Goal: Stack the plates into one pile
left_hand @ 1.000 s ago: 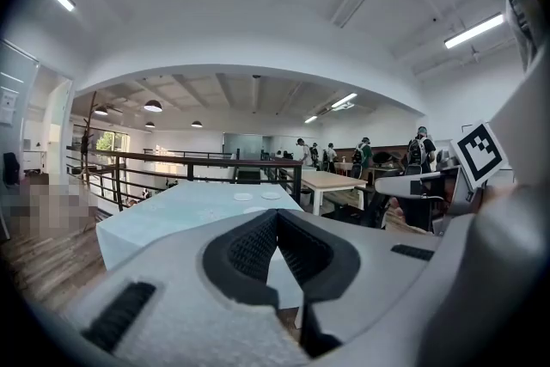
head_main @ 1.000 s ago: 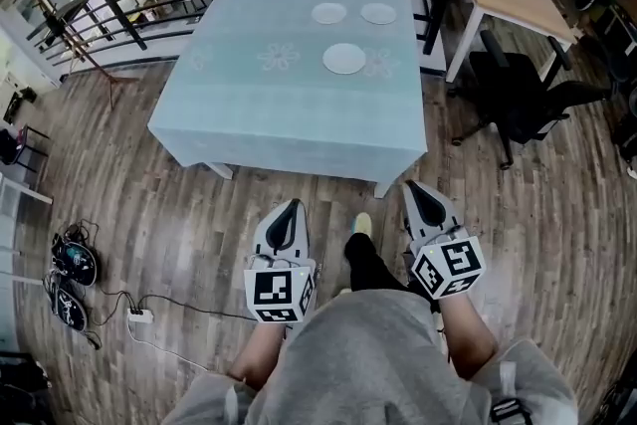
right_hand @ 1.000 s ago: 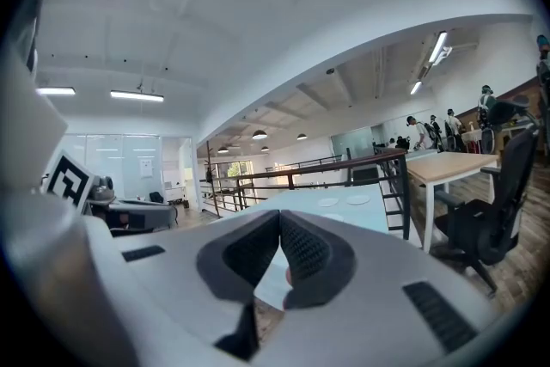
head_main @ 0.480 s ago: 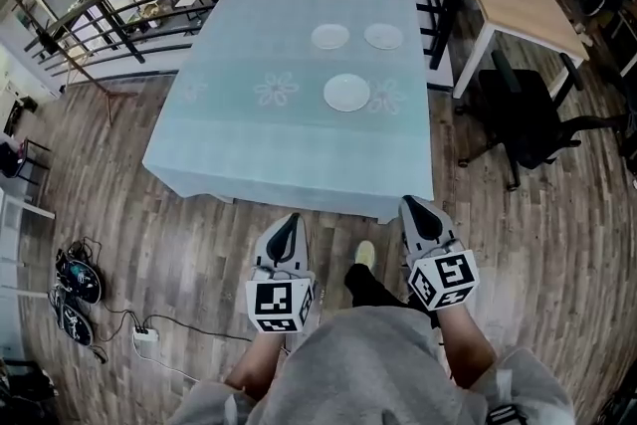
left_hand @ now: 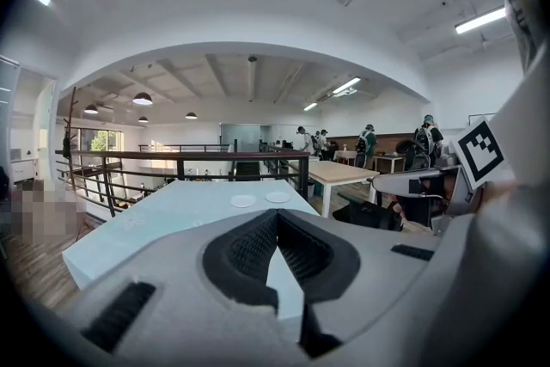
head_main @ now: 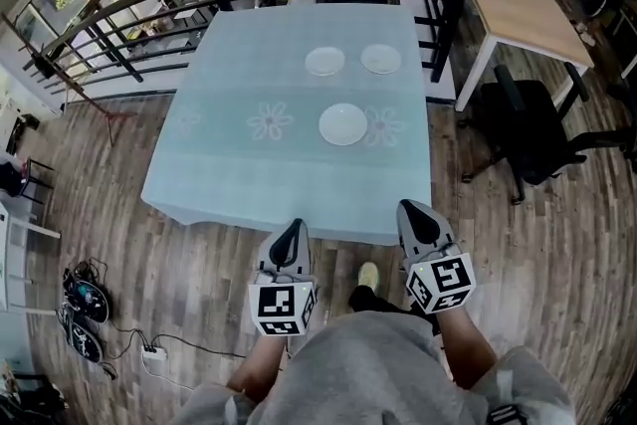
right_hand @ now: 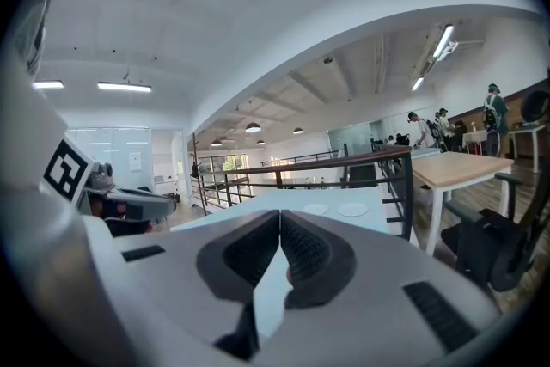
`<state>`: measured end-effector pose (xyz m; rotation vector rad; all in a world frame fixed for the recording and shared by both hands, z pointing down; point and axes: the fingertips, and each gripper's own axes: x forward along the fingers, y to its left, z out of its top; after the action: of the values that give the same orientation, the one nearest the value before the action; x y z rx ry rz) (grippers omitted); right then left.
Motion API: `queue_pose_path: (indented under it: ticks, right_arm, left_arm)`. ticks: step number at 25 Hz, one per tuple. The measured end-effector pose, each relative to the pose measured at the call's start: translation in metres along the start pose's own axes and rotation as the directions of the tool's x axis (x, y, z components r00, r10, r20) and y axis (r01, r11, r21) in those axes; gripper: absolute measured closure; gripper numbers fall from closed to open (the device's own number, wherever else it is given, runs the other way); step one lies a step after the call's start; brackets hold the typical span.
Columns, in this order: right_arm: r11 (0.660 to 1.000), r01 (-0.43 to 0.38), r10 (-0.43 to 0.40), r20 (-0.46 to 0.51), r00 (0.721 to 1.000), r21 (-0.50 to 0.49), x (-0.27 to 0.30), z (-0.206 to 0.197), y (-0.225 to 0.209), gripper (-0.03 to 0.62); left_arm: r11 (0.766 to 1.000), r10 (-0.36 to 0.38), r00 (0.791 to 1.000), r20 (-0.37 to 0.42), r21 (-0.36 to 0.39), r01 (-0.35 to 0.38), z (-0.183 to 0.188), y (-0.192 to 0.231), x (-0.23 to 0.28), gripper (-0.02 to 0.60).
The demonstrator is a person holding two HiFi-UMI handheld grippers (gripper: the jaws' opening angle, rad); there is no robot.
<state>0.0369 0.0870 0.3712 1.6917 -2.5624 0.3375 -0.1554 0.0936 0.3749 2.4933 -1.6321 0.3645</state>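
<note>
Closer: pale-blue tablecloth (head_main: 224, 169), round white plates (head_main: 343, 124)

Right tool (right_hand: 280, 214), jaws together, before a pale blue table (right_hand: 258, 204) with two white plates (right_hand: 352, 209)

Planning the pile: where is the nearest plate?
In the head view, the nearest plate lies right of centre on the table, between one flower print and another.

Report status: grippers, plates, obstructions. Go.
Left gripper and right gripper shut, empty, at the table's near edge. Near plate, far left plate, far right plate lie apart, unstacked. Nothing between grippers and plates.
</note>
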Motion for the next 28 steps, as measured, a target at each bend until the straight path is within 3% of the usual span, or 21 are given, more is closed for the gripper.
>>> queue_pose_path:
  ticks: [15,28]
  right_arm:
    - [1.000,-0.017,0.017,-0.013,1.000,0.002,0.060,0.010,-0.039,0.567]
    - [1.000,-0.015,0.015,-0.012,1.000,-0.015,0.066,0.013,-0.064,0.568]
  left_arm:
    - [1.000,-0.020,1.000,-0.010,0.007,0.020,0.018,0.004,0.077,0.563]
    - [1.000,-0.015,1.000,-0.001,0.015,0.015,0.025,-0.007,0.096,0.563]
